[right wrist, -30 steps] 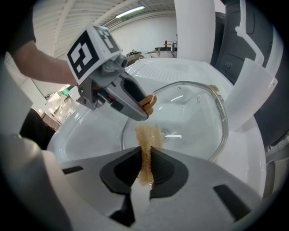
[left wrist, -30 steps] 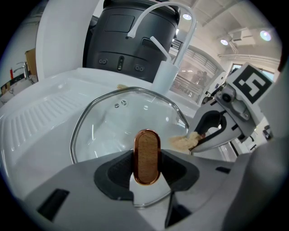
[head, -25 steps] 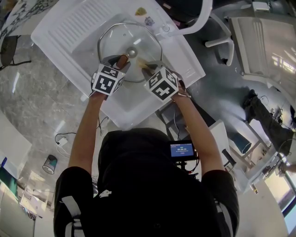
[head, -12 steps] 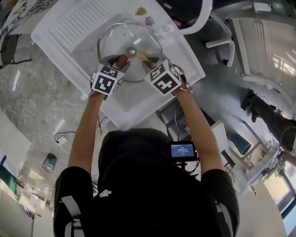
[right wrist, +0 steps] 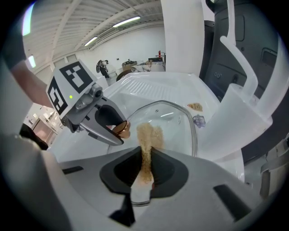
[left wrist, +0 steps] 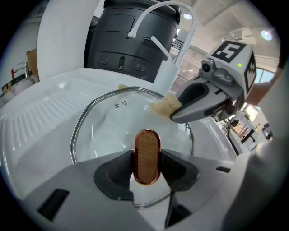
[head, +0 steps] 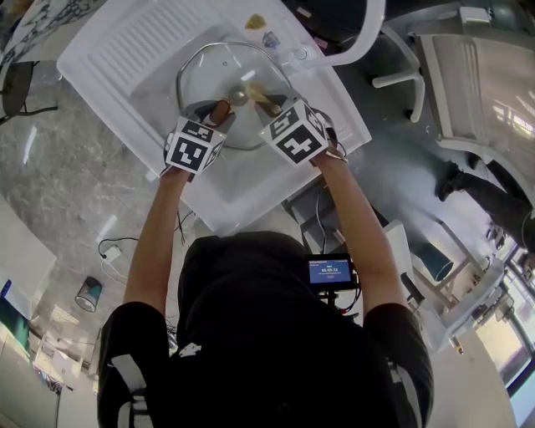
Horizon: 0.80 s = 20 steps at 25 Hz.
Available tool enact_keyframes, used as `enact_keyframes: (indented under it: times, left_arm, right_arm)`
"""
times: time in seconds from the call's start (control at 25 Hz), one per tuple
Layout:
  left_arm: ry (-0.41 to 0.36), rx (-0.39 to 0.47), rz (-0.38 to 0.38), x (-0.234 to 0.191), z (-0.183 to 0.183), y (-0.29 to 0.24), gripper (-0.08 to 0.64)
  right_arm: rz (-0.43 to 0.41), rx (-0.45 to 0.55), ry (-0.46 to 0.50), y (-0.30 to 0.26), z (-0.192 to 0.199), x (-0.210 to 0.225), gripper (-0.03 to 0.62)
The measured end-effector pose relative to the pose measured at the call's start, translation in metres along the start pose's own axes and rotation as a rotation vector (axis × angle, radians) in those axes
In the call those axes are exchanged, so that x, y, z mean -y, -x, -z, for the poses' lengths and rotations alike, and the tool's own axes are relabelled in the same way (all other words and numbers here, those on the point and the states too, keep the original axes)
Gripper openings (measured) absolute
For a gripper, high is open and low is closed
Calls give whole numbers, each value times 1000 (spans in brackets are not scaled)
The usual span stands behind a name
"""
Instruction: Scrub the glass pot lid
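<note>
While the head view hides both pairs of jaws behind the marker cubes, the gripper views show them clearly. The left gripper (left wrist: 145, 173) is clenched on the lid's wooden handle (left wrist: 146, 151). The right gripper (right wrist: 144, 173) squeezes a tan sponge (right wrist: 148, 133), with its far end against the glass. The glass pot lid (head: 209, 75) lies in the basin of the white sink (head: 109, 50), with the faucet (left wrist: 174, 31) behind it.

I see a white sink worktop (head: 109, 58), its ribbed drainer left of my fingers (left wrist: 110, 173). The glass pot lid (head: 209, 75) sits in its basin right at them. Beyond, a tan scrap (head: 255, 21) and a small clear piece (head: 270, 38) lie near the tap (left wrist: 167, 74).
</note>
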<state>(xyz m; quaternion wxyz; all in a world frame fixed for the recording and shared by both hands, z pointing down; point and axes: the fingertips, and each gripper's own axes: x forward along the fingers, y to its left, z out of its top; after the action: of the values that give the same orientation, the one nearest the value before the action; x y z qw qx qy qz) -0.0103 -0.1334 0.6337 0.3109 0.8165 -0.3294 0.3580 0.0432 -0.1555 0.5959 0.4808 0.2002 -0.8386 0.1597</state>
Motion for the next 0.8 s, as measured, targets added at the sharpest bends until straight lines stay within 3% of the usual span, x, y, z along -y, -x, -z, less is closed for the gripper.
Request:
enact_keyframes:
  times: [0.8]
  left_arm:
    - [-1, -2, 13, -1, 0, 2, 169]
  right_arm:
    - [57, 33, -8, 6, -25, 24, 31]
